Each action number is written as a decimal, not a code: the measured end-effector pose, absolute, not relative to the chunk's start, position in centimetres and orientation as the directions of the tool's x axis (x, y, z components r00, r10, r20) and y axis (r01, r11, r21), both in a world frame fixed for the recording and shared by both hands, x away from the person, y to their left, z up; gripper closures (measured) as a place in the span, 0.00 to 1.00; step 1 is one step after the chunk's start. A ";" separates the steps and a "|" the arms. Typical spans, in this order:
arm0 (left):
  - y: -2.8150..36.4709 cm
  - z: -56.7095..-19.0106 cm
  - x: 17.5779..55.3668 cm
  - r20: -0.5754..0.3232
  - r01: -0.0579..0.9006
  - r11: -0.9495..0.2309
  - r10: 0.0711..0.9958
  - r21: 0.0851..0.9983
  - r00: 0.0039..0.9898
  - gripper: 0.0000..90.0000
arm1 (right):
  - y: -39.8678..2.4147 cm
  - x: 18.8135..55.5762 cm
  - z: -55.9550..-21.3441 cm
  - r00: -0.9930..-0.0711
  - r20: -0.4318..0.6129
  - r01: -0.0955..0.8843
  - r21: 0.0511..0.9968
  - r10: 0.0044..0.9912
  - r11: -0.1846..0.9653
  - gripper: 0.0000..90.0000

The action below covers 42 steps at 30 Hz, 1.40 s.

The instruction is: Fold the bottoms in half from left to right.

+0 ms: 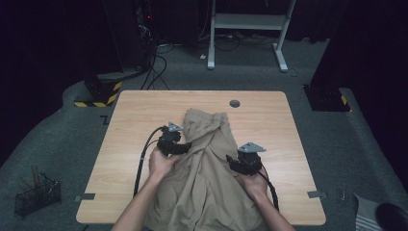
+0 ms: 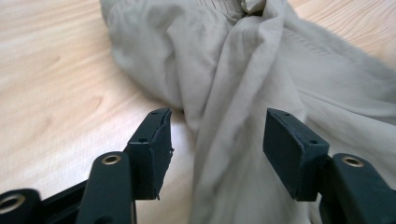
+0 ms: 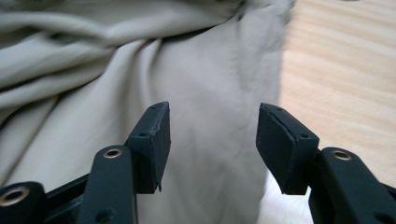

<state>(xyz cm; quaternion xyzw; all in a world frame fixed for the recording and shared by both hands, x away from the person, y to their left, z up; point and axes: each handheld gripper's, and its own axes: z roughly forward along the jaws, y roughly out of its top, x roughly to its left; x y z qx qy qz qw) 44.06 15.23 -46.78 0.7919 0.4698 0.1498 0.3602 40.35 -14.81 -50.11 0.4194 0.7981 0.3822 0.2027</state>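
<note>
So the beige garment is lying crumpled across the middle of the wooden surface, bunched up into folds at the far end and spreading wider toward my side, where it reaches the near edge between my forearms. It looks like trousers or something similar, can't tell for sure from the folds. My left gripper is sitting at the garment's left edge, about halfway up, and from the left gripper view its jaws are spread apart with a thick twisted fold of the cloth running between them (the pads aren't pressing on it, there's a gap on both sides). My right gripper is over on the garment's right side, a bit closer to me than the left one, and its jaws are spread wide too, with flat cloth under the left jaw and bare wood showing past the cloth's edge by the right jaw. Nothing pinched there either. In the high view you can see my left gripper and my right gripper with cables trailing back toward me. Further out, there's a small grey round cap set into the surface near its far edge, and a black wire basket on the carpet off to the left.
</note>
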 end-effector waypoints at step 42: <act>10.4 -45.6 41.5 -0.170 0.584 -0.339 0.744 0.737 0.647 0.49 | -13.7 39.8 -51.2 -0.569 -0.020 0.528 0.757 0.822 0.384 0.45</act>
